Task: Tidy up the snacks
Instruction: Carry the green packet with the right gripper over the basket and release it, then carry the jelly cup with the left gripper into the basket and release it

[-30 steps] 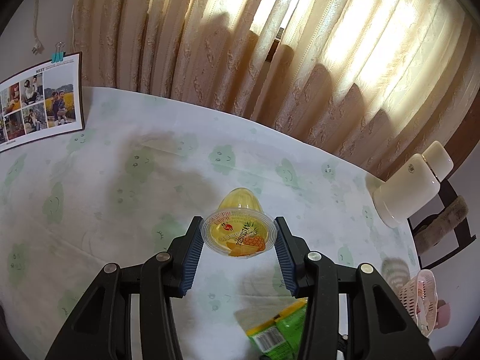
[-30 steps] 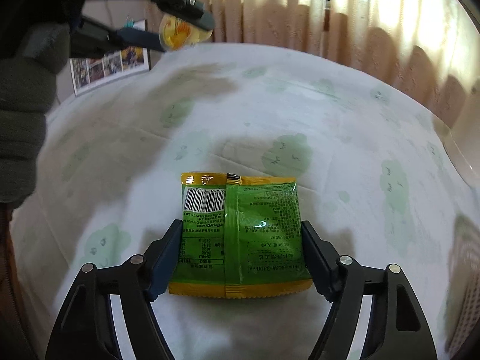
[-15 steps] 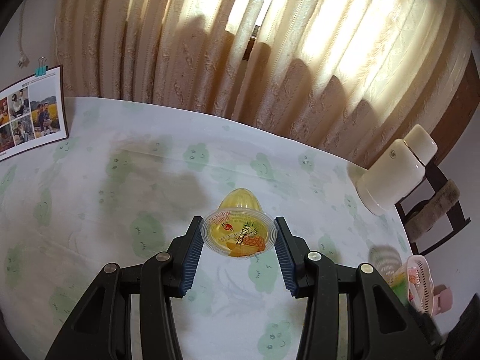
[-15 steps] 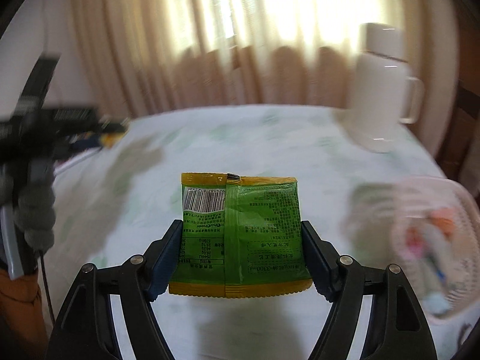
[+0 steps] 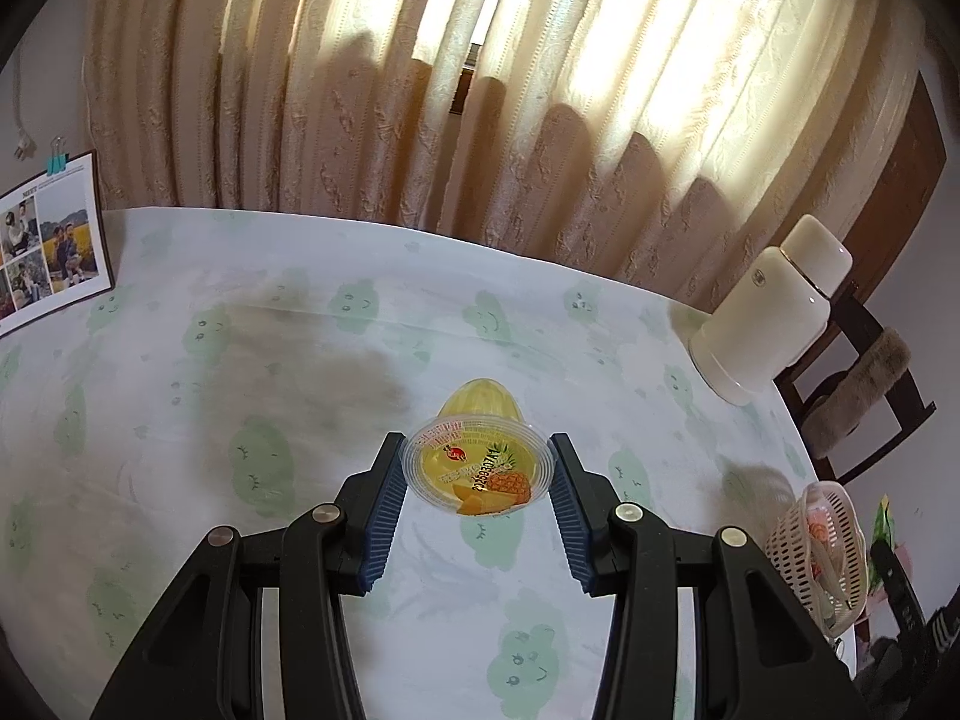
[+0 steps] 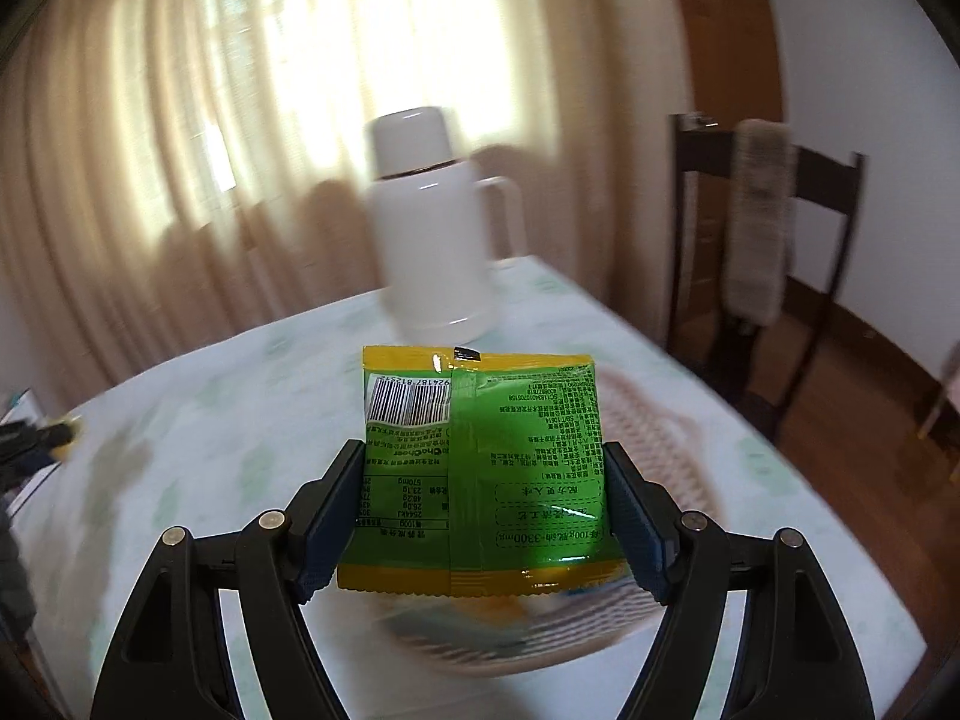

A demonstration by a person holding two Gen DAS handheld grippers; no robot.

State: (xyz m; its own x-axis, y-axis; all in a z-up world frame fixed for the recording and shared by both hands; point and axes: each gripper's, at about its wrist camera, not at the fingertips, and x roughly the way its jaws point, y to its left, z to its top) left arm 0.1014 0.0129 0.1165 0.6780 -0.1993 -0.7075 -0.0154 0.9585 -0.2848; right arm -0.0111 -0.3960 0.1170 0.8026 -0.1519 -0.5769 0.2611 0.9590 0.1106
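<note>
Yellow jelly cup (image 5: 477,468) sits pinched between your left gripper (image 5: 477,495) pads, lifted above the cloud-print tablecloth (image 5: 240,390). Right wrist: your right gripper (image 6: 483,510), jaws easing apart, pads touching the green snack packet (image 6: 480,468) over the blurred pink basket (image 6: 654,438).

Home dining rm, daytime. Sunlit cream pleated curtains (image 5: 480,90) cover a window behind a table (image 5: 240,372) spread w/ a pale cloth printed w/ green smiling clouds. A white thermos jug (image 6: 435,228) w/ handle stands near the table's far edge; a dark wooden chair (image 6: 774,276) w/ a fuzzy cover over its backrest sits beside it, on a wood floor. A family-photo sheet (image 5: 51,240) held by a teal binder clip leans at the table's left. A pink slotted plastic basket (image 5: 825,546) holds small wrapped snacks: household, not shop or lab.
</note>
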